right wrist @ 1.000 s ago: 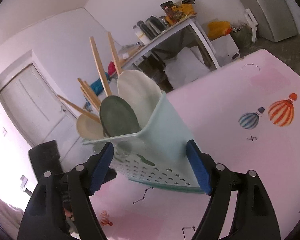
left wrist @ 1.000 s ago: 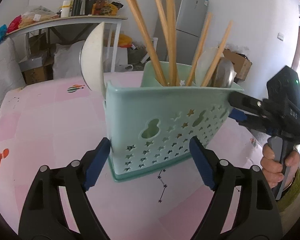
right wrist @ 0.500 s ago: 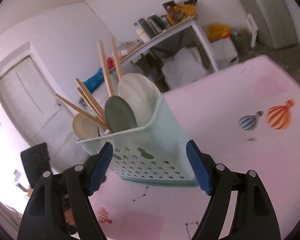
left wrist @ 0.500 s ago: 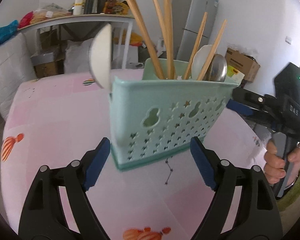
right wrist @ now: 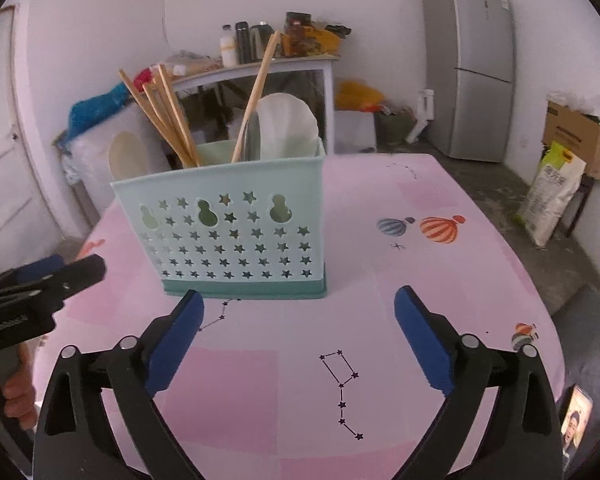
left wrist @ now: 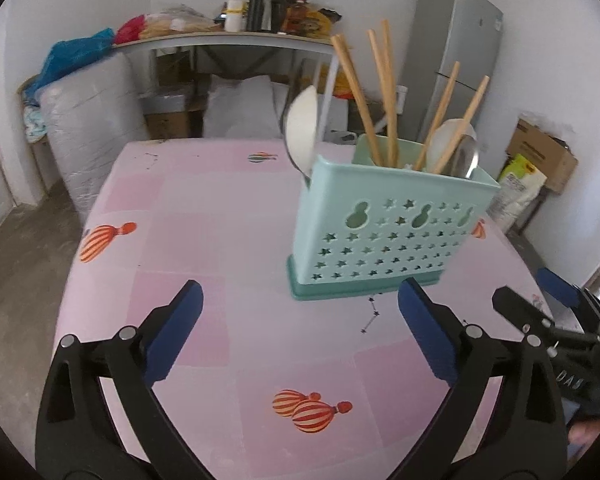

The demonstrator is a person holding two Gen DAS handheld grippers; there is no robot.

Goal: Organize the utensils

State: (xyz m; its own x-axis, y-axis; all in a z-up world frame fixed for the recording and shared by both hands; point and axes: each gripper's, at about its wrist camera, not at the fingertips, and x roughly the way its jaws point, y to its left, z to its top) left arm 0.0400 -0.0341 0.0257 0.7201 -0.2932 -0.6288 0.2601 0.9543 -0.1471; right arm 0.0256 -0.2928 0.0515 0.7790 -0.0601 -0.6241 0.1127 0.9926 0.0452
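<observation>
A mint-green utensil holder [left wrist: 388,232] [right wrist: 228,232] with star holes stands upright on the pink table [left wrist: 220,208]. Wooden chopsticks [left wrist: 384,92] [right wrist: 168,116], white spoons [left wrist: 302,132] [right wrist: 286,124] and a metal spoon [left wrist: 466,156] stick out of it. My left gripper [left wrist: 299,306] is drawn back from one long side, jaws opening, with nothing between them. On the opposite side my right gripper [right wrist: 299,308] is likewise opening and empty. Each gripper also shows in the other's view: the right gripper [left wrist: 556,296], the left gripper [right wrist: 60,272].
Behind the table stand a side table [left wrist: 228,36] with bottles, a grey fridge [left wrist: 452,64], a cardboard box [left wrist: 540,152] and a sack [right wrist: 552,196]. A phone [right wrist: 576,424] lies off the table's near right edge. The pink tabletop [right wrist: 420,280] is rounded.
Both grippers have let go of the holder, spread wider and backed away. The holder, tilted between the pads before, now stands upright on the table.
</observation>
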